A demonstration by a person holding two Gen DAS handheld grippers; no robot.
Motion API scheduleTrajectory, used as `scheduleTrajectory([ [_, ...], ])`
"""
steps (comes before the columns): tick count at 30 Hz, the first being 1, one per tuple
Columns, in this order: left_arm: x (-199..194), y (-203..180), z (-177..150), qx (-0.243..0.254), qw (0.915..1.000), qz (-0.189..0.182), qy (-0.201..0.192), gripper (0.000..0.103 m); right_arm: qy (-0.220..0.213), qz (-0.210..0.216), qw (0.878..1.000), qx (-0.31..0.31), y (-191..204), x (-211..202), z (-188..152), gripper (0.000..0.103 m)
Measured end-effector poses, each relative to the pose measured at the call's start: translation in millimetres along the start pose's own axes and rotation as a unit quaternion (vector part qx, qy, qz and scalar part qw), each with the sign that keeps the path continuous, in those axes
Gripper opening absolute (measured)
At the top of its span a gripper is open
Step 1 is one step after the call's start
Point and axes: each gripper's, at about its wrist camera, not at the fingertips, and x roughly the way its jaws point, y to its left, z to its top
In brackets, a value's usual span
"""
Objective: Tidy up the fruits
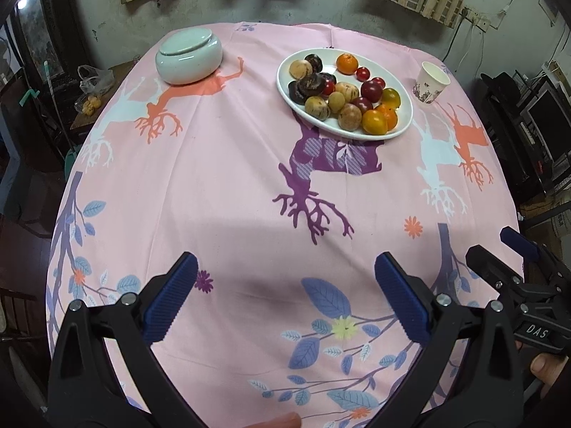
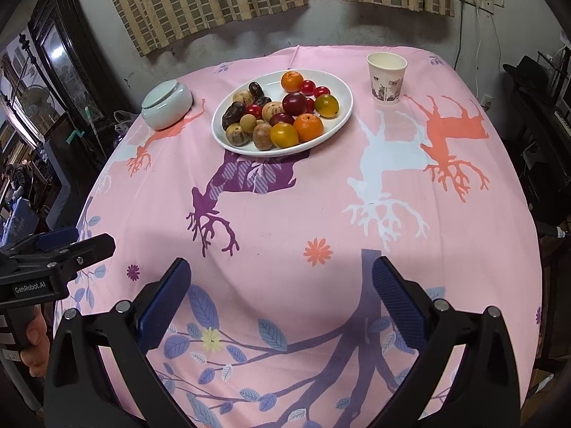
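While both tools hang wide apart and hold nothing, the left tool (image 1: 285,296) and right tool (image 2: 280,299) sit low over the near edge of the bench (image 1: 232,196). All the fruits (image 2: 282,114) lie heaped on the white plate (image 2: 342,89), between a lidded jar (image 2: 166,105) and a paper cup (image 2: 387,76) (seemingly empty). That would fit sorting about to start or already gathered up.

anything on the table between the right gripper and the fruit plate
Nothing visible does. Only bare pink tablecloth lies between the open right gripper and the fruit plate. The paper cup stands off to the right and the lidded bowl to the left.
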Motion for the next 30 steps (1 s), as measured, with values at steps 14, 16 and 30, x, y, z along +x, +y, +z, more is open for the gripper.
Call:
scheduleTrajectory([
  [14,1,3,-23,0.008,0.9998,0.011,0.012,0.101,0.017,0.0,1.0,-0.006,13,3,-20,0.102],
  [16,0,3,-24,0.011,0.9998,0.011,0.012,0.101,0.015,0.0,1.0,-0.006,14,2,-21,0.102],
  [30,-12,-5,-26,0.027,0.9987,0.036,-0.021,0.101,0.021,-0.002,1.0,-0.005,13,2,-27,0.102],
])
